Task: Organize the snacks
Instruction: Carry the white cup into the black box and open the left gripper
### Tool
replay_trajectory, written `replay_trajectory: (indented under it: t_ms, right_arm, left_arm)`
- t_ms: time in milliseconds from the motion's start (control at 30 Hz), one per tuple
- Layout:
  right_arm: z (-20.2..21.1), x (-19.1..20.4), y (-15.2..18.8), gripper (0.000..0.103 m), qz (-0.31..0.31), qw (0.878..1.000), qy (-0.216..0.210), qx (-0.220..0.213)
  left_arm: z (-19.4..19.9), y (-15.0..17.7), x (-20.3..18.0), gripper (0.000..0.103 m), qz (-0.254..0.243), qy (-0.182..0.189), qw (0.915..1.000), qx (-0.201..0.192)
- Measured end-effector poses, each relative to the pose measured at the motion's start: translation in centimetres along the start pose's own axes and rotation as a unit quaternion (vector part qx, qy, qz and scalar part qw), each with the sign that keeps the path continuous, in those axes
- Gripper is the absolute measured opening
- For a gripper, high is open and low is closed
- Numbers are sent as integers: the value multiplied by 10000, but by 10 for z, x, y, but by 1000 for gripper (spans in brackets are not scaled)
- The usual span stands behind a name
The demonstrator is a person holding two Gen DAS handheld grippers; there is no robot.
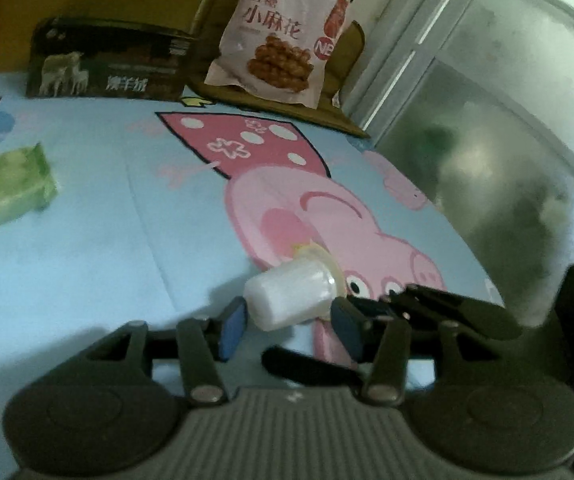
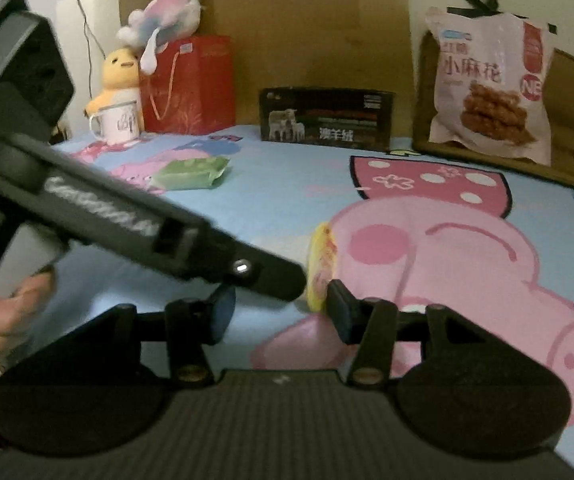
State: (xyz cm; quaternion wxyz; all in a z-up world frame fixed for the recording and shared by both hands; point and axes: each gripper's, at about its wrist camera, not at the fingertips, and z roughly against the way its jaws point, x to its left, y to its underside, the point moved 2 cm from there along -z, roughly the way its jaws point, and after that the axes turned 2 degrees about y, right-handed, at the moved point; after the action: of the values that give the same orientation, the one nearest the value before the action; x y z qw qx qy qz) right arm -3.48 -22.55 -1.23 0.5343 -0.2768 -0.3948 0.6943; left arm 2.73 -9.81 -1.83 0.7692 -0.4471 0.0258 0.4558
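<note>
Left gripper (image 1: 289, 322) clamps jelly cup (image 1: 291, 296) sideways, carrying it above bed sheet (image 1: 87, 280); right gripper (image 2: 277, 310), jaws apart, empty. Twist-snack bag (image 1: 279, 36) propped at 12 o'clock, likely the gathering spot.

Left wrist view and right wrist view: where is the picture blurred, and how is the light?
Left wrist view: dim; small white plastic cup and frosted glass door smeared. Right wrist view: also dim; the other black claw tool crossing at left is streaked, pink snack bag print readable.
</note>
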Motion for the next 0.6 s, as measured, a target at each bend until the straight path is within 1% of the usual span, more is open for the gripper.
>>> replay_trajectory:
  t_ms: [100,300,367,433,467,500,567,600]
  right_arm:
    - [4,0,4,54,47,9999,-4,-89]
    - [7,-7,2,54,65,9998,-145,-123]
    - [7,-8,2,54,104,9996,-231,-95]
    - [4,-8,2,54,155,9995,-284,-36]
    - [4,-6,3,54,203,9994,-272,-36]
    - [5,-4,3,53,256,9994,-221,-36]
    - [5,-5,2,41,255,9996,-129,-47]
    - [5,-6,1,37,220,9997,-118,-45]
  left_arm:
    - [2,-1,0,49,140,50,9999,87]
    - [10,-7,7,49,299,57,9995,34]
    - [8,-10,8,48,310,130,9994,76]
    - [0,-11,9,47,355,265,9988,198]
    - [-4,-10,9,47,383,251,9987,237]
    - [-4,-9,8,47,333,222,9990,177]
    - [-3,-10,8,47,299,205,9992,168]
    - [-1,-12,10,47,353,211,9990,151]
